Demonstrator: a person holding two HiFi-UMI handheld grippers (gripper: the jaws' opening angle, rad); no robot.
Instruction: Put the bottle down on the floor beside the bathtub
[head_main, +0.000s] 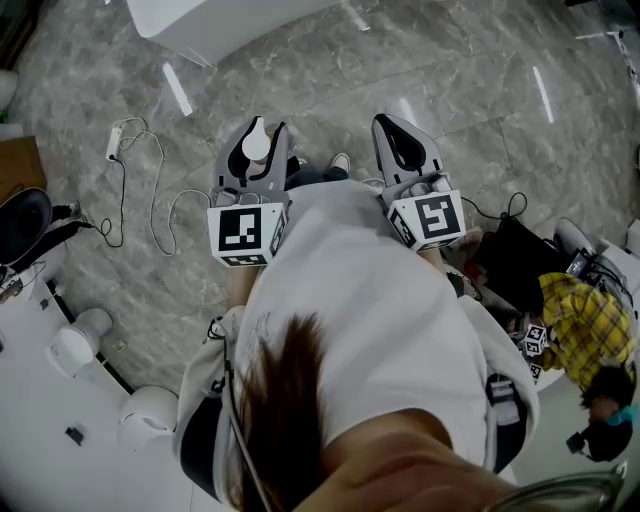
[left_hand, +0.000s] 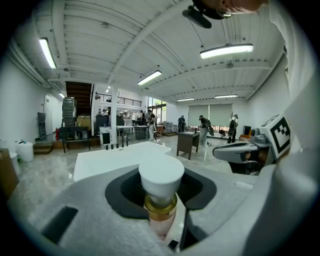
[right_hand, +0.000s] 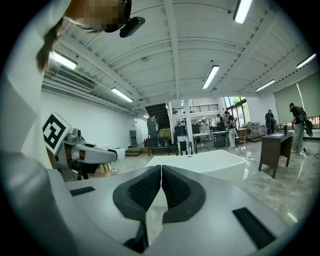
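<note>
White bathtub ahead, and the left gripper carries the bottle above the marble floor.
Its jaws clamp just under the white cap. The bottle looks light, rigid and slick, possibly glass, so set it down gently. The right gripper has its jaws pressed together, empty.

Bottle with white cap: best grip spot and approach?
Just below the white cap, jaws closing from the sides, as the left gripper holds the bottle. It stands upright and the cap is wider than the neck, so it should catch a slip.
</note>
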